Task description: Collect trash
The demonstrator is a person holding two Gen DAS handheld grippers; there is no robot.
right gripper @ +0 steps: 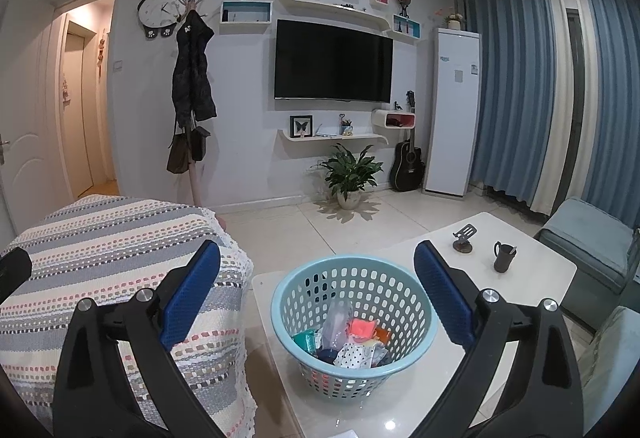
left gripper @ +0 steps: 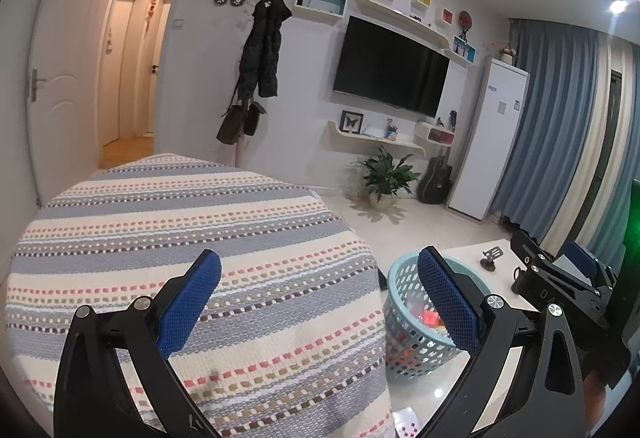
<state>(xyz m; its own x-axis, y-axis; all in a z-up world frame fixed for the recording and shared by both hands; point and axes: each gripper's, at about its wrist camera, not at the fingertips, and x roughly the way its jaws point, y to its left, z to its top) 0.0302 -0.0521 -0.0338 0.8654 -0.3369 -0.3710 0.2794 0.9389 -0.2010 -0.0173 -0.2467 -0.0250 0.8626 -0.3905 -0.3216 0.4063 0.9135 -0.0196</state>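
A light blue perforated basket stands on the white coffee table. It holds several pieces of trash: wrappers, a clear plastic piece, a red packet. My right gripper is open and empty, above the basket's near side. My left gripper is open and empty, above the striped sofa cover, left of the basket. The right gripper shows at the right edge of the left wrist view. A small patterned scrap lies on the table by the sofa.
A dark mug and a small phone stand sit at the table's far end. A grey armchair is to the right. A potted plant, guitar and coat rack stand by the TV wall.
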